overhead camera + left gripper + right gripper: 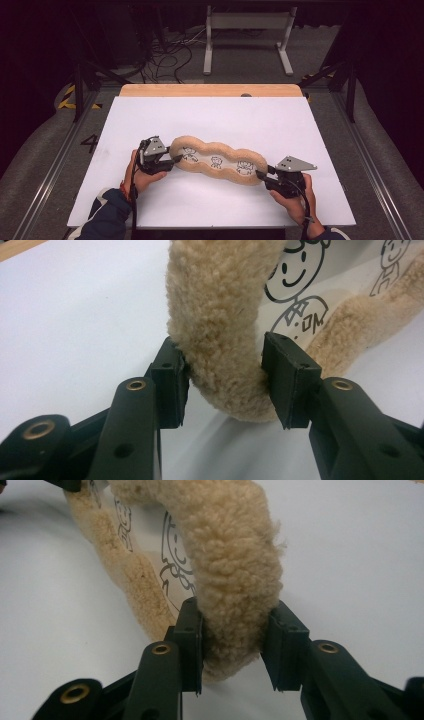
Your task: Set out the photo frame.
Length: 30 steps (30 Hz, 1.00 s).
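Where it lies: the long tan fleece-rimmed mat (218, 162) with a white centre printed with black cartoon figures rests slantwise on the near half of the white board, its left end farther from the person than its right.
Mat's left end: the fleece rim (220, 315) curves between the left gripper (175, 159), whose pads press it on both sides; the jaws are clamped on the rim.
Mat's right end: the right gripper (261, 175) has its jaws squeezed against the rim (235, 570), the fleece bulging above them.
Hands: the person's left hand (142, 176) and right hand (295, 197) hold the grippers from the near edge.
Board: the white board (210, 120) lies on a wooden table (210, 90), whose bare strip shows at the far side.
Beyond: dark cables (167, 57) on grey floor.
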{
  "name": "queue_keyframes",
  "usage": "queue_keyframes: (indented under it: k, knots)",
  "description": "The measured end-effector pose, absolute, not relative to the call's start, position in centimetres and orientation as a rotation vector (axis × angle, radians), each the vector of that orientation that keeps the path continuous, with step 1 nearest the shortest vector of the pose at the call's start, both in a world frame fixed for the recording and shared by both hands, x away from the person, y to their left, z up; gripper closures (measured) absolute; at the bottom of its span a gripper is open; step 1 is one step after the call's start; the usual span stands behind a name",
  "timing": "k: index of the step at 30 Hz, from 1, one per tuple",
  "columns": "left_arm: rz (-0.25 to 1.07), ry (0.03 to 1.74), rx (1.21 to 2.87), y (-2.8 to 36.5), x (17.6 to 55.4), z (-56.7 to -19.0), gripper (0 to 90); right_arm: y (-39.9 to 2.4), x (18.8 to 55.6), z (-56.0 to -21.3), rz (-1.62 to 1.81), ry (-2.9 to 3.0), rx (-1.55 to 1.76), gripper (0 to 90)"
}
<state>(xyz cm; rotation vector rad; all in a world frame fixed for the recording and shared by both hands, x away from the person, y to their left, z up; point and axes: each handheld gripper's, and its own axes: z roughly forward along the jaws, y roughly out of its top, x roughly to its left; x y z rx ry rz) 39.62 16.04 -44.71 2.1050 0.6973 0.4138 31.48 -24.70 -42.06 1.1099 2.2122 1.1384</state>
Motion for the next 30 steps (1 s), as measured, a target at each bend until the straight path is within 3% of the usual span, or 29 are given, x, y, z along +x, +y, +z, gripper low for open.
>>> queue_keyframes:
  k: [30]
  knots:
    - [0.459, 0.728, 2.1, 15.8, 37.2, -44.8, 53.2, -24.2, 35.0, -42.5, 1.088, 2.168, 1.056, 60.5]
